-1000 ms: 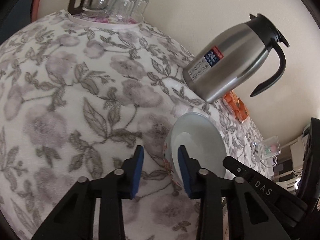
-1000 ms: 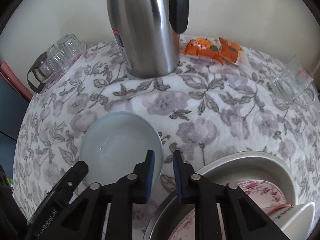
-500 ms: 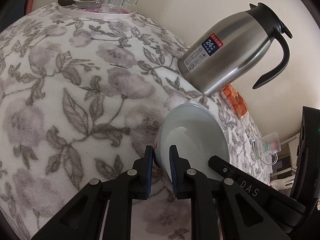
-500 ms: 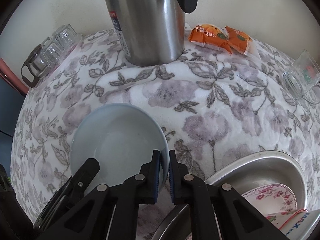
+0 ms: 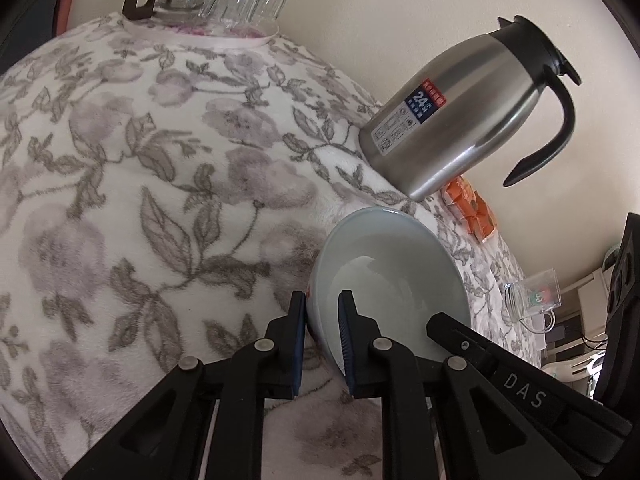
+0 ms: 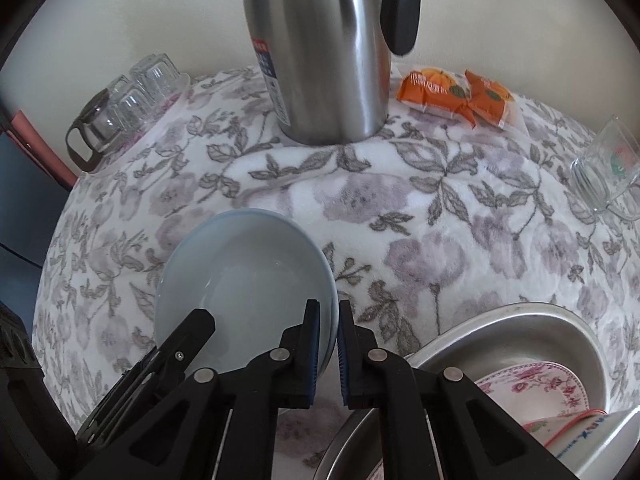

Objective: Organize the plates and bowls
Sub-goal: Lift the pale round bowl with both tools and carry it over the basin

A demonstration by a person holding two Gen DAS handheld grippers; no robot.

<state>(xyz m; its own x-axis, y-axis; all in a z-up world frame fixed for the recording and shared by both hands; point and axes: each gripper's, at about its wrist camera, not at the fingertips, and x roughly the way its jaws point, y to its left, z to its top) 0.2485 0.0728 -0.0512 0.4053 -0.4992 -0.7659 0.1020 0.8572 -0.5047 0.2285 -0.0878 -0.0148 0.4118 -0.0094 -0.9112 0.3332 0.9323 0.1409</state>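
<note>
Both my claws pinching pale blue bowl (image 6: 244, 276) rim on floral tablecloth (image 5: 120, 200): left gripper (image 5: 322, 320) clenching its left edge, right gripper (image 6: 328, 324) clenching its right edge. Advising: lifting level, both sides together, steering clear of steel thermos jug (image 5: 460, 120) behind. Reading "24" on jug label; "DAS" on opposite claw's arm.
</note>
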